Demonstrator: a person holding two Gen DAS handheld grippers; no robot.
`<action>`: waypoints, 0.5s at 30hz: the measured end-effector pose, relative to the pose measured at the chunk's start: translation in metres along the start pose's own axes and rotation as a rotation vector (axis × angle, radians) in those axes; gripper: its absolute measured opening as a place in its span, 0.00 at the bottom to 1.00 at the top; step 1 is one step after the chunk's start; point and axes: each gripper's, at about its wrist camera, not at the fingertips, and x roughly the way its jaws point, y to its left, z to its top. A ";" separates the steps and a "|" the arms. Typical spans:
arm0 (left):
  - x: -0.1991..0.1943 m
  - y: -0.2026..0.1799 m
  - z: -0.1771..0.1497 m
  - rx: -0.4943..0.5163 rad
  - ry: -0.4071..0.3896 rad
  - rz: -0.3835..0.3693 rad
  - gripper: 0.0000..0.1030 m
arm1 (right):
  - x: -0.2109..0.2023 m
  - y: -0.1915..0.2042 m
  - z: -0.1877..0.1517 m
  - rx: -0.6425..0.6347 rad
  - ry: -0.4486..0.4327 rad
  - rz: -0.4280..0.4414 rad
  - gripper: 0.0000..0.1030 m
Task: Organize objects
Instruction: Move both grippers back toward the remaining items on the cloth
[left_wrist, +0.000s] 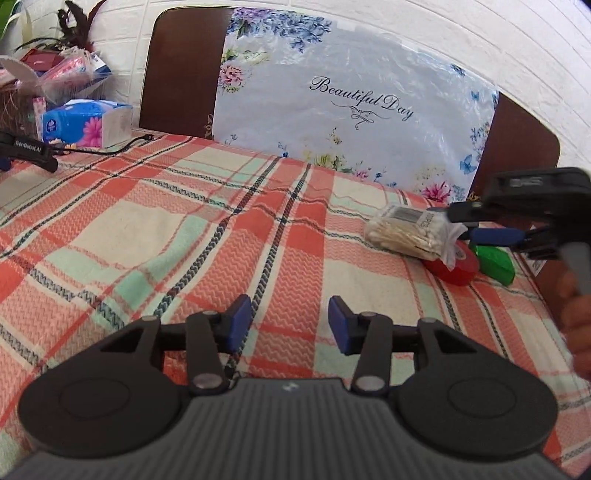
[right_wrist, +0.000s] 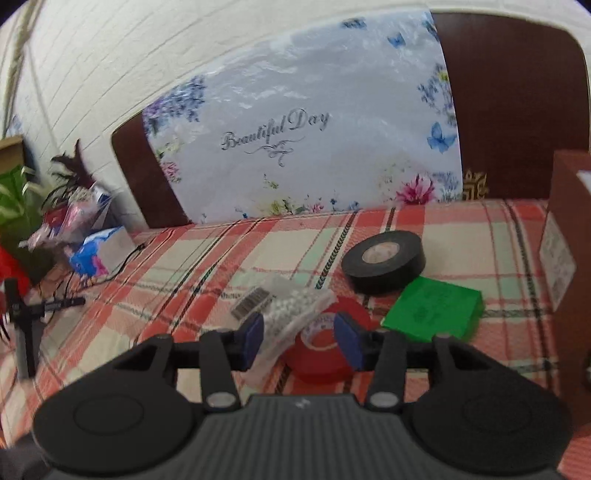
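- My right gripper (left_wrist: 476, 225) covers one end of the cotton swab bag (left_wrist: 406, 232).
- That bag hides part of the red tape roll (right_wrist: 325, 339).
- The brown box (right_wrist: 570, 236) is cut off by the right wrist view's edge.
- The barcode label (right_wrist: 251, 302) is too blurred to read.

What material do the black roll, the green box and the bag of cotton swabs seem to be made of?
Black roll: probably vinyl tape, matte, wound around a pale core that looks like cardboard.
Green box: smooth and glossy, plastic or coated card; unclear which.
Bag of cotton swabs: thin clear plastic film, crinkled; the pale sticks inside show through it.
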 end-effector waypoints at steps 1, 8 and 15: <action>0.001 0.003 0.000 -0.011 -0.001 -0.007 0.47 | 0.010 0.000 0.002 0.012 0.008 -0.006 0.49; 0.003 0.010 0.002 -0.053 -0.009 -0.036 0.47 | -0.011 0.013 -0.013 0.004 0.033 0.066 0.04; 0.003 0.011 0.002 -0.052 -0.003 -0.048 0.51 | -0.117 -0.025 -0.064 0.067 0.047 0.100 0.04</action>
